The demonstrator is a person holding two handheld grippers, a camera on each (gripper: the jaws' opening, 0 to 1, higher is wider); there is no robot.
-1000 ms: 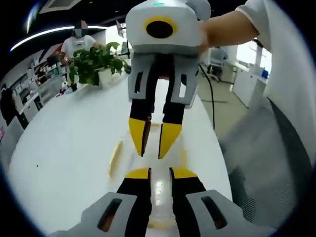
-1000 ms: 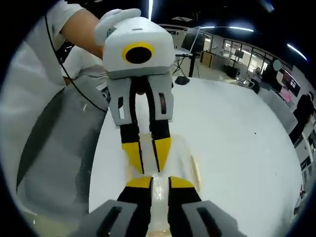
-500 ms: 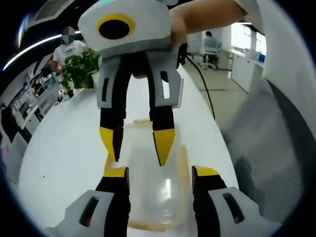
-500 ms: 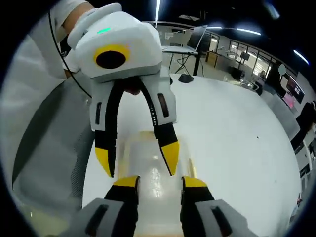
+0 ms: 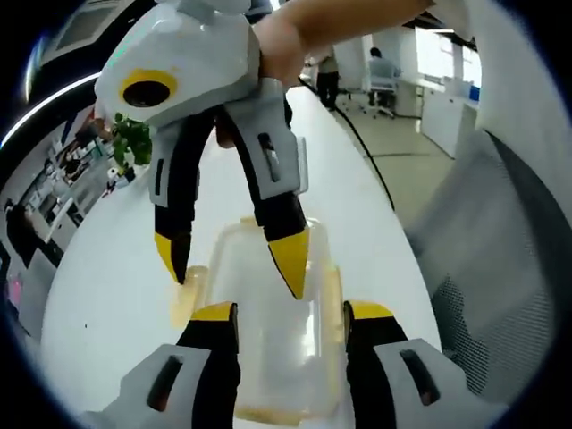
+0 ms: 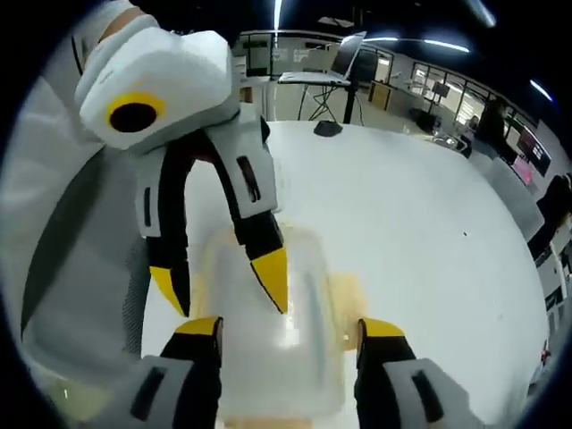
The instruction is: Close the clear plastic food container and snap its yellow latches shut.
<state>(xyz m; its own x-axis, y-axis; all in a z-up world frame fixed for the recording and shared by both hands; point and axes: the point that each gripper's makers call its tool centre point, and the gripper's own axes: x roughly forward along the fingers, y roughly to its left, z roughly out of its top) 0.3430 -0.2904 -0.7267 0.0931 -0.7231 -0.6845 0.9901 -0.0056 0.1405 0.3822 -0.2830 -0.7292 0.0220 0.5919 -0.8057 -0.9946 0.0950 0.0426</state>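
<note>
White table (image 5: 107,295) underfoot of everything, long and bare, running back into an open office with ceiling light strips; potted plant (image 5: 131,141) at its far end, half hidden behind the right gripper (image 5: 234,266). Desks, chairs and distant figures beyond, too small and blurred to read.

Clear container (image 5: 268,331) lying on the table between both tools, lid down on it, seen through glare. Yellow latches (image 5: 186,299) along the long sides, smeared by the lens; latched or not, cannot tell. Near end cut off by the left gripper (image 5: 288,315).

Left gripper view: own jaws spread wide, yellow tips either side of the container, grasping nothing; contact with the walls not clear. Right gripper coming down from above, held by a bare hand (image 5: 281,45), jaws parted, one tip over the lid, the other beside the left latch. Grey mesh chair back (image 5: 483,295) at right, partly cut off.

Right gripper view: own jaws of the right gripper (image 6: 290,332) apart, straddling the container (image 6: 268,331), nothing clamped. Left gripper (image 6: 223,284) opposite, jaws released and spread, one yellow tip over the lid, the other off its edge. Latch (image 6: 344,304) a faint yellow blur. Table (image 6: 420,223) bright behind.
</note>
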